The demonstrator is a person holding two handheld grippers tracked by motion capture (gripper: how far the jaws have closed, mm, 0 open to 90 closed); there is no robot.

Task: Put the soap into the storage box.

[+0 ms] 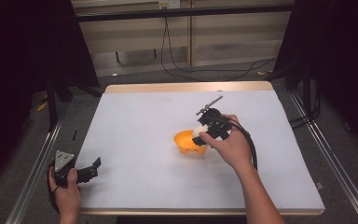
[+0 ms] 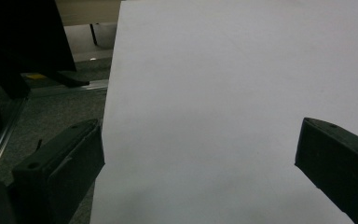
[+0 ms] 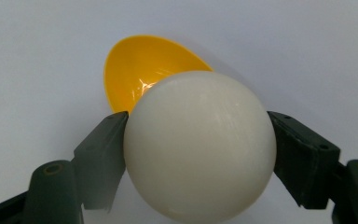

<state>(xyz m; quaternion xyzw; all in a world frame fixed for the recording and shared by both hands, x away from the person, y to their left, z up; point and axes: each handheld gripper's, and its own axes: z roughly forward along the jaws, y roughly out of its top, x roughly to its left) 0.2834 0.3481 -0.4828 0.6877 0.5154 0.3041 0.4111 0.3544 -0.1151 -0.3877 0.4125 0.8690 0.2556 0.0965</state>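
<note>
I see the bowl on the table, a little right of its middle. The ball sits between my right gripper's jaws, over the bowl's right rim. My left gripper is at the table's near left edge, well apart from the bowl, nothing between its jaws.

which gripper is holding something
The right gripper: its jaws are clamped on a white ball just over the orange bowl. The left gripper, at the table's near left edge, is open with nothing between its jaws.
</note>
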